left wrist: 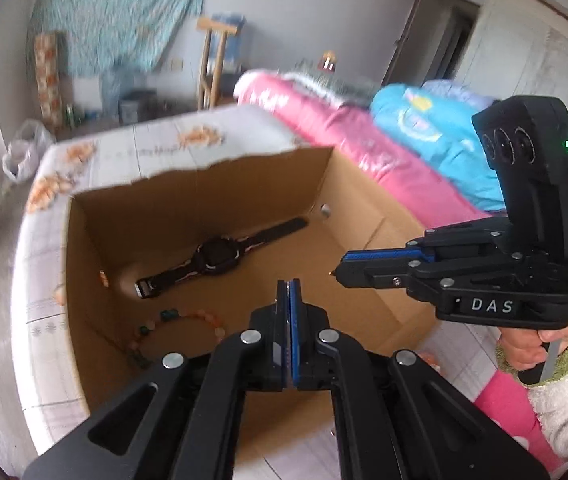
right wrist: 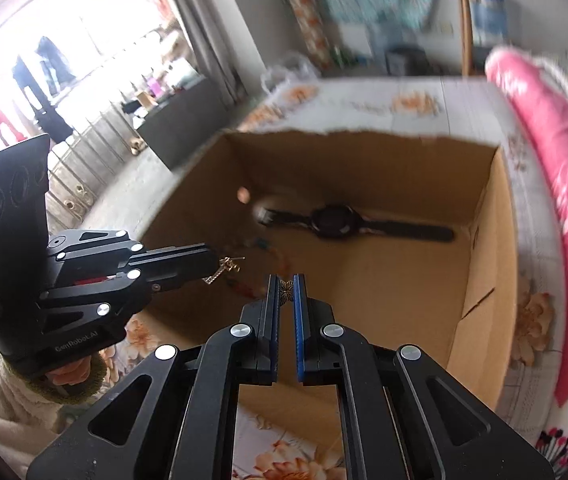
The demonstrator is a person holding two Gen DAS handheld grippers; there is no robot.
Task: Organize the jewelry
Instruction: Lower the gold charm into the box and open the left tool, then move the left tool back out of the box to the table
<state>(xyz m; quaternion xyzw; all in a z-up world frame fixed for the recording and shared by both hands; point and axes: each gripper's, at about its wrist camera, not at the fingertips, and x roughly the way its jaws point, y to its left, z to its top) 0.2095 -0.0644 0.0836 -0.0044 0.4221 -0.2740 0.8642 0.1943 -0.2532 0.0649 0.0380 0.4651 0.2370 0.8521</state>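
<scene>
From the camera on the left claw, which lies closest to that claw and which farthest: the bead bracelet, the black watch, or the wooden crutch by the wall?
1. Bead bracelet: on the box floor, just left of the left claw.
2. Black watch: mid-floor, beyond the bracelet.
3. Wooden crutch: against the back wall, past the box.

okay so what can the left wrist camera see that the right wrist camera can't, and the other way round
Only the left wrist view shows the bead bracelet clearly on the box floor. Only the right wrist view shows the small gold piece pinched in the right hand-held gripper and the gold dangling piece at the tip of the left hand-held gripper. Both show the cardboard box and the black watch.
</scene>
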